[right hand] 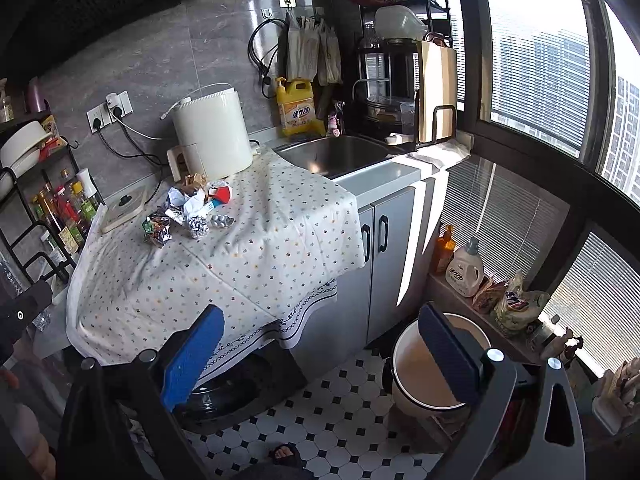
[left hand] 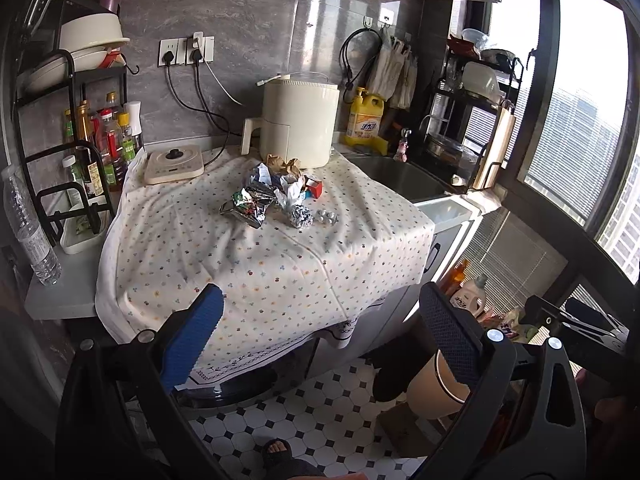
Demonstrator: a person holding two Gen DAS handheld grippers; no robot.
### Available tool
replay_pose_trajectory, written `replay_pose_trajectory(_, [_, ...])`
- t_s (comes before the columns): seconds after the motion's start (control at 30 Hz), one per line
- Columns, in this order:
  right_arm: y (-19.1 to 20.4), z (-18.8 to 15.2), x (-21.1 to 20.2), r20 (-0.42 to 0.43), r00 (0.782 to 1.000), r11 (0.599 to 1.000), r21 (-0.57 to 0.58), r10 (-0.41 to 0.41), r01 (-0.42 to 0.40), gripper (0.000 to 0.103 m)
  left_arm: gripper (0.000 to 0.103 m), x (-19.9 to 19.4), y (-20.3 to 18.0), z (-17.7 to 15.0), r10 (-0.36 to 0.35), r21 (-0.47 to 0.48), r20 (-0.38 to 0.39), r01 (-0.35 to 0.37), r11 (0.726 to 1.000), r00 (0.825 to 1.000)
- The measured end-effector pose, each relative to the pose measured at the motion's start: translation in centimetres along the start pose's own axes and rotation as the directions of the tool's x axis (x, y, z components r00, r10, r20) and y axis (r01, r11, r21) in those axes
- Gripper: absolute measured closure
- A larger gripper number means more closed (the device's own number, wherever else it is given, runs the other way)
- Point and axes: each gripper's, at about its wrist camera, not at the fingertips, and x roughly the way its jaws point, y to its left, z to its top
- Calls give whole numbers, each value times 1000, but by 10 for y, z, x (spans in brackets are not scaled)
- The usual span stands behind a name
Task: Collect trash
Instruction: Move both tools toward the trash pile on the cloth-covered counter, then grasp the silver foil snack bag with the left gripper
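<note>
Both claws spread and empty: left gripper, right gripper; trash pile mid-countertop on dotted cloth looks light, crushable, so pinch foil ball across its middle.

air fryer, detergent btl, sink

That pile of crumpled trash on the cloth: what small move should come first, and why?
Probably move the left tongs forward toward the foil ball. Both tongs are open and empty, well short of the pile, and the ball sits at its near edge.
</note>
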Motion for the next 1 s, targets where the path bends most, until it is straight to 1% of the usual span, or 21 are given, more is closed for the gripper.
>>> replay_pose_trajectory(0.1, [3, 6, 15, -24, 1000, 1000, 16, 16, -16, 8, 6, 10, 5, 3, 9, -3, -13, -9, 1000, 1000])
replay_pose_trajectory(0.27, [18, 20, 43, -14, 1000, 1000, 3, 22, -22, 8, 6, 36, 21, 14, 15, -26, -31, -16, 1000, 999])
replay_pose_trajectory(0.43, [35, 42, 78, -18, 1000, 1000, -19, 21, -21, 8, 6, 80, 41, 27, 13, -64, -44, -15, 998, 999])
replay_pose_trajectory(0.47, [38, 48, 86, -33, 999, 999, -27, 17, -18, 8, 6, 92, 46, 31, 17, -74, -58, -21, 997, 998])
replay_pose_trajectory(0.5, [41, 54, 93, -36, 999, 999, -32, 29, -30, 8, 6, 103, 51, 35, 15, -85, -69, -20, 996, 998])
replay_pose_trajectory(0.57, [48, 62, 108, -34, 998, 997, -42, 62, -63, 8, 6, 121, 61, 42, 4, -104, -66, -11, 995, 998])
replay_pose_trajectory(0.6, [52, 66, 120, -45, 997, 996, -60, 65, -67, 8, 7, 129, 66, 45, 10, -104, -67, -17, 994, 998])
replay_pose_trajectory(0.67, [64, 77, 141, -72, 994, 993, -81, 77, -82, 8, 12, 147, 75, 54, 20, -114, -80, -29, 993, 997])
replay_pose_trajectory(0.77, [80, 91, 167, -78, 989, 986, -99, 125, -133, 9, 13, 170, 88, 64, 17, -131, -86, -28, 991, 996])
replay_pose_trajectory(0.8, [86, 95, 174, -80, 987, 984, -98, 141, -148, 9, 13, 180, 92, 67, 21, -131, -95, -34, 991, 995])
replay_pose_trajectory(0.87, [97, 102, 192, -113, 979, 979, -95, 167, -178, 16, 17, 199, 101, 72, 17, -140, -116, -33, 990, 993])
replay_pose_trajectory(0.93, [108, 109, 208, -145, 969, 972, -97, 198, -213, 23, 18, 215, 108, 77, 13, -144, -130, -32, 989, 991])
replay_pose_trajectory(1.0, [117, 113, 223, -165, 966, 968, -117, 201, -222, 28, 20, 229, 113, 82, 8, -140, -138, -27, 990, 990])
